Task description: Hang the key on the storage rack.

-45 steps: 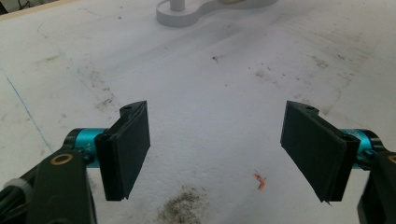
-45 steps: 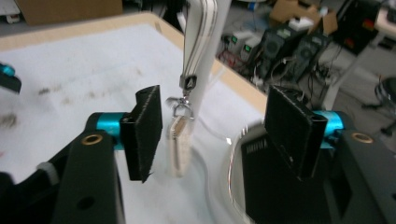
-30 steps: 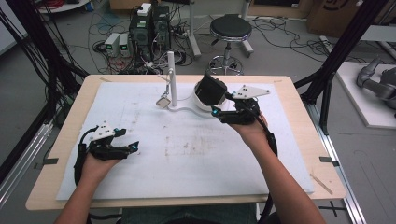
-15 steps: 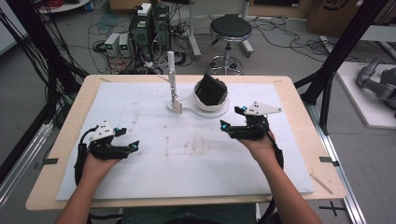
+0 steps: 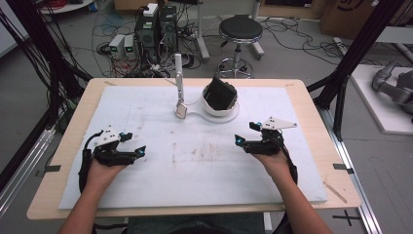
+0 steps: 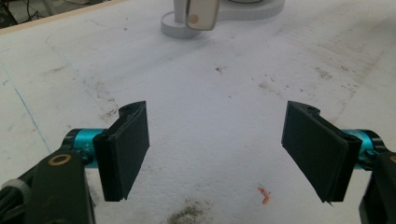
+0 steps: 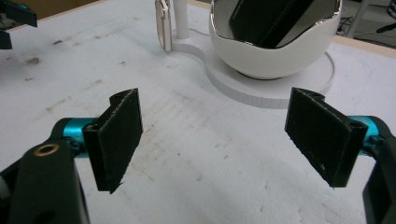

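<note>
A white bowl [image 5: 220, 103] sits on a white base at the back middle of the table, with a black, flat case-like object [image 5: 219, 93] leaning inside it. A white post [image 5: 178, 73] on the same base carries a hanging silver tag [image 5: 181, 111]. My right gripper [image 5: 245, 133] rests low on the mat, in front and to the right of the bowl. Its jaws have just been opening and stand open with nothing between them [image 7: 215, 140]. The right gripper view has the bowl [image 7: 273, 56] and black object [image 7: 271, 18] just ahead. My left gripper [image 5: 135, 143] lies open on the left of the mat [image 6: 215, 149].
A white foam mat [image 5: 195, 165] with smudges covers the wooden table [image 5: 68, 141]. A small orange scrap [image 6: 265, 195] lies near the left jaws. Computers, cables and a stool [image 5: 240, 29] stand on the floor beyond the table. Black frame posts flank the table.
My right gripper drew back from the bowl toward the person and sank to the mat, its jaws empty. The black object stays in the bowl. The left gripper kept still.
</note>
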### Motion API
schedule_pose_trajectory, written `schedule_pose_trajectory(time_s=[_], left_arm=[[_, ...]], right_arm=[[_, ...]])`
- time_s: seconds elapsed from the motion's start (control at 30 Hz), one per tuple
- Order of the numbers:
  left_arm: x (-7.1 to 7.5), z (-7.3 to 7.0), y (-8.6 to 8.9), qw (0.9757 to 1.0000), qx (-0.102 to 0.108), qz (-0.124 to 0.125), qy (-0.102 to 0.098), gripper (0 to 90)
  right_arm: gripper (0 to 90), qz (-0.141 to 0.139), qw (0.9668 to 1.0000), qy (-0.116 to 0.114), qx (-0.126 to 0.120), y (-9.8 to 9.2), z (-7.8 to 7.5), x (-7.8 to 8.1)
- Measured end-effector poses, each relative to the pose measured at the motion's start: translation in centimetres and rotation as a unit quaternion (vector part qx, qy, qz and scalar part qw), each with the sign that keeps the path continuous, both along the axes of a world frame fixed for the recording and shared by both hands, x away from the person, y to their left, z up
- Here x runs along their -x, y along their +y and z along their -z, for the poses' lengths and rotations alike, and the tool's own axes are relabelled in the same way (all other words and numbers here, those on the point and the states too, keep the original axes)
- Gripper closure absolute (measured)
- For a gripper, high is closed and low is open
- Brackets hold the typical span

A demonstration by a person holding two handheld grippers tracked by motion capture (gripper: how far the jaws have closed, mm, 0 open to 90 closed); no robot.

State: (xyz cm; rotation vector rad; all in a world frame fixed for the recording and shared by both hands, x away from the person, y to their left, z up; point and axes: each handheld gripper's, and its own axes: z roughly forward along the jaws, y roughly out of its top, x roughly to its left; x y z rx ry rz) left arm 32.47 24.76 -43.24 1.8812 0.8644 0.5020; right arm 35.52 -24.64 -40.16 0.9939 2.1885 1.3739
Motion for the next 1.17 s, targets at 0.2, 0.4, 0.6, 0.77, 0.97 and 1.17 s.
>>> schedule_pose_trajectory(time_s=[0.2, 0.4, 0.6, 0.77, 0.97, 1.17], left_arm=[[-0.01, 0.03, -0.05, 1.0, -0.001, 0.004, 0.0, 23.3], [-0.01, 0.04, 0.02, 1.0, 0.001, 0.006, 0.001, 23.3], [0.05, 0.03, -0.03, 1.0, -0.002, 0.008, 0.0, 23.3], [0.01, 0.07, -0.02, 1.0, -0.003, 0.008, 0.0, 23.3], [-0.01, 0.11, 0.0, 1.0, -0.003, 0.005, 0.001, 23.3], [0.0, 0.1, -0.02, 1.0, -0.004, 0.005, 0.001, 23.3]], right_arm=[[19.3, 0.0, 0.9999, 0.001, 0.011, 0.28, 0.19, -0.16], [19.4, -0.006, 0.9997, 0.0, 0.024, 0.76, 0.24, 0.01], [19.4, -0.002, 0.9997, 0.005, 0.024, 0.73, 0.37, -0.19], [19.3, -0.004, 0.9995, 0.009, 0.029, 0.78, 0.49, -0.28], [19.4, -0.003, 0.9996, 0.009, 0.028, 0.74, 0.48, -0.29], [19.4, -0.004, 0.9996, 0.01, 0.027, 0.59, 0.5, -0.4]])
